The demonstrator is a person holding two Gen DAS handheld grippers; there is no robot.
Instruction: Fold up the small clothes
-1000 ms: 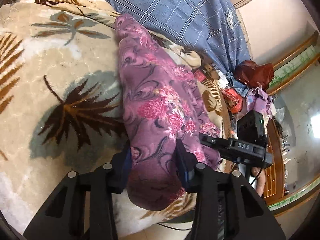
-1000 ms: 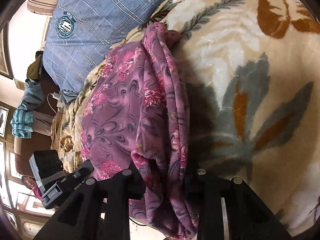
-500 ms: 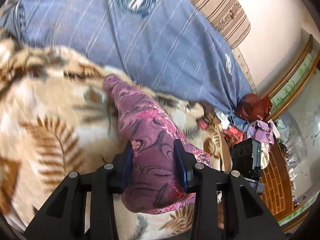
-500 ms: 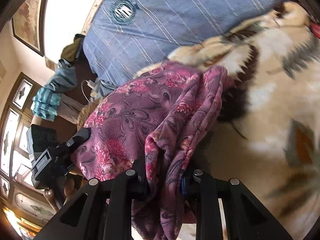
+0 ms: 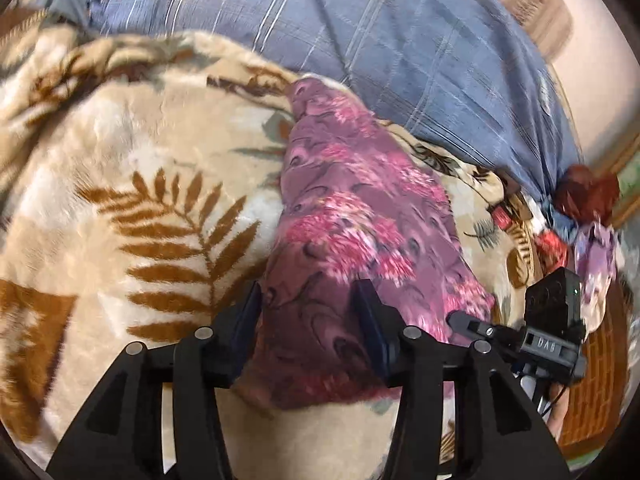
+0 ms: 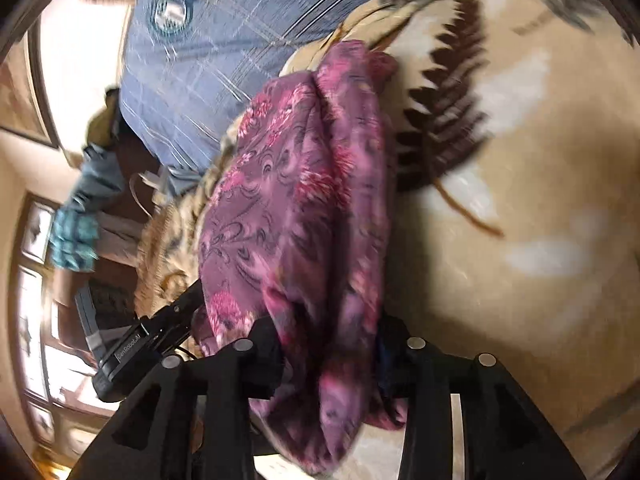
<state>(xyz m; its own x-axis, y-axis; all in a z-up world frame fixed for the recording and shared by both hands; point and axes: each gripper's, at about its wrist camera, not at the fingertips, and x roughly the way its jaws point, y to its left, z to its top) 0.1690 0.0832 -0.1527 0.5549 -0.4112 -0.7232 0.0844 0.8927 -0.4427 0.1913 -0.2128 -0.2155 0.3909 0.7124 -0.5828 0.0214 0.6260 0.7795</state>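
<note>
A purple garment with pink flowers (image 5: 352, 216) lies stretched over a beige leaf-patterned blanket (image 5: 120, 208). My left gripper (image 5: 310, 312) is shut on its near edge, cloth bunched between the fingers. The right gripper (image 5: 520, 336) shows at the far right of this view, at the garment's other near corner. In the right wrist view the same garment (image 6: 296, 200) hangs folded in layers, and my right gripper (image 6: 326, 344) is shut on it. The left gripper (image 6: 160, 328) shows at the lower left there.
A blue checked quilt (image 5: 360, 28) lies behind the blanket (image 6: 500, 200), also in the right wrist view (image 6: 208, 52). Red and lilac clothes (image 5: 588, 216) pile at the right. A teal cloth (image 6: 74, 236) and wooden furniture stand at the left.
Both grippers have kept hold of the garment and lowered it toward the blanket, after lifting it half a second ago. More blanket and less quilt fills the views now.
</note>
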